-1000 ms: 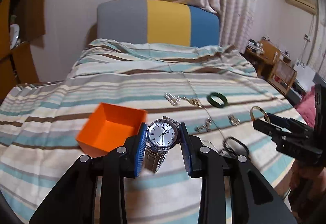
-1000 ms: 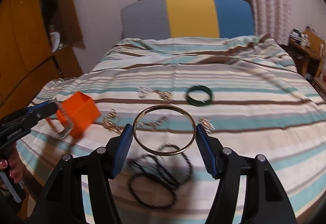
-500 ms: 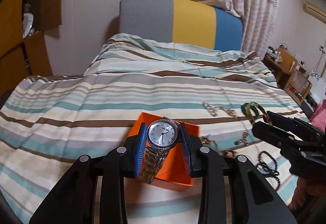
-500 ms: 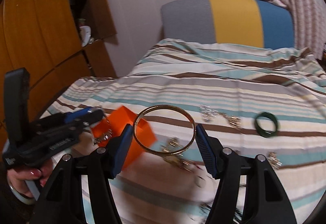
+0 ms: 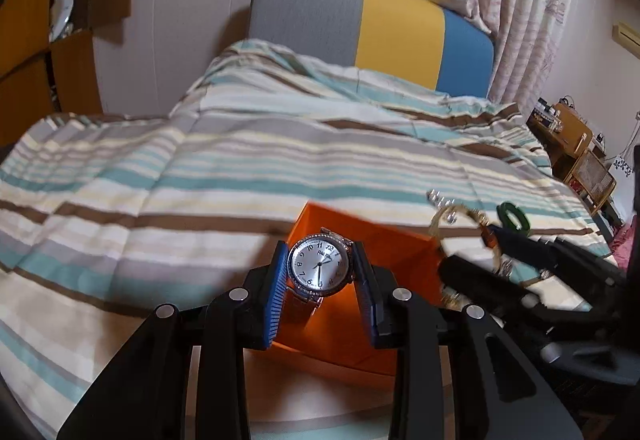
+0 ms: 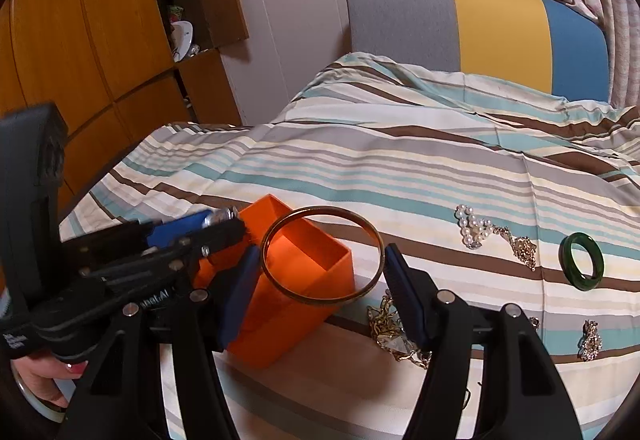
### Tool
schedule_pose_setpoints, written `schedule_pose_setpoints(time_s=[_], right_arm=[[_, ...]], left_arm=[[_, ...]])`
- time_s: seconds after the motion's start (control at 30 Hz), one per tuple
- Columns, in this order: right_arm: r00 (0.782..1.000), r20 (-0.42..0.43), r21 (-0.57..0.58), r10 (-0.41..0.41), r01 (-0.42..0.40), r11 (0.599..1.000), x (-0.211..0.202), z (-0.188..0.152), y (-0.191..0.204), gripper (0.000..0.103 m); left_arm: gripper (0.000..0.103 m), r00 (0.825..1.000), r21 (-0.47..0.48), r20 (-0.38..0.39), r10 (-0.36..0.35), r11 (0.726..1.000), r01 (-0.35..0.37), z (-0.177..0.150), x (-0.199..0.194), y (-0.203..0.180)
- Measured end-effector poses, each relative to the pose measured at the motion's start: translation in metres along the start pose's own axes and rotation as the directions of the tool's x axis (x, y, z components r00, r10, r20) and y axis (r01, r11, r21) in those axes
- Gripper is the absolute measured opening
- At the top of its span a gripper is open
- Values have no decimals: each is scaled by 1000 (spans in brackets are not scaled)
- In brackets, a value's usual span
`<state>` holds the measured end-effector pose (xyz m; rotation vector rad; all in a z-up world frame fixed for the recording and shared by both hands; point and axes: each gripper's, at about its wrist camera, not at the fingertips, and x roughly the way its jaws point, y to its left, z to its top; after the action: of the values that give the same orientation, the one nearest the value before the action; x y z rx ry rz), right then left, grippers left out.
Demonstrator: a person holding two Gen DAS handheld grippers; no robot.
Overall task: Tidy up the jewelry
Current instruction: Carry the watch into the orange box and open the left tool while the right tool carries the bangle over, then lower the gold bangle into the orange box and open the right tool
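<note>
over the striped bedspread (image 6: 420,176) i have both grippers up by the orange box (image 5: 384,304), which sits open-topped near the bed's front edge. my left gripper (image 5: 320,272) is clamped on the silver watch (image 5: 318,267): the blue pads press the case from either side, dial facing the camera, and the metal strap hangs down over the inside of the box. my right gripper (image 6: 322,266) is closed on the gold bangle (image 6: 322,254), pinched across its width and held roughly flat above the box's right corner (whether it sits fully over the opening i can't tell). from the right wrist view the left gripper comes in from the left, beside the box, with a hand (image 6: 52,380) on its handle at the bottom edge. on the bedspread to the right lie a pearl strand (image 6: 470,226) joined to a gold chain (image 6: 522,248), a green bangle (image 6: 582,266) further right, a small gold piece (image 6: 591,340) nearer the edge, and a tangled gold necklace (image 6: 394,336) just beside the box.
</note>
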<state>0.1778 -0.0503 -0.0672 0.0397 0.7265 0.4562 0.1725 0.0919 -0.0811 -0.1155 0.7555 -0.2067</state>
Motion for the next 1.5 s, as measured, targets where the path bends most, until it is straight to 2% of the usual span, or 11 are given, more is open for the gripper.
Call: schedule_pose_setpoints(time_s=[0.3,0.33,0.4,0.57,0.63,0.8,1.0,1.17,1.37,1.47,1.5], right_arm=[[1000,-23,-29,-3,3,1000,11,-1,5,62],[1000,-27,-31,-1,0,1000,12,-1,5,62],[999,-32,-40,3,-4,999,15,-2,8,62],[998,-60,-83,12,-17,996,25,-3,18,62],[998,-64,-105,-2,-5,994,30,-3,23,63],[997,-59,-186,-39,28,982,35,-3,32,63],[995,-54,-282,-86,68,957,38,-7,45,63],[983,-120,-356,-141,90,930,46,-5,53,68],[983,-153,-289,-101,53,956,44,-5,42,69],[990,-124,-229,-70,40,973,32,-6,33,69],[991,-113,-218,-70,44,975,27,-6,32,69]], left_arm=[[32,998,-2,56,35,999,-35,-7,-11,3],[35,997,-15,66,42,999,-41,-8,-15,5],[54,993,-47,88,77,996,-73,-9,-22,11],[74,980,-162,104,171,975,-153,-19,-39,31],[74,971,-191,85,224,960,-205,-25,-42,38],[74,960,-233,40,279,937,-262,-41,-47,47],[74,960,-260,20,278,929,-263,-57,-51,52],[74,961,-255,13,277,930,-264,-58,-52,48],[74,963,-257,18,268,932,-255,-58,-54,45],[74,964,-252,14,265,934,-253,-59,-54,41],[78,964,-251,14,264,935,-252,-59,-55,39]])
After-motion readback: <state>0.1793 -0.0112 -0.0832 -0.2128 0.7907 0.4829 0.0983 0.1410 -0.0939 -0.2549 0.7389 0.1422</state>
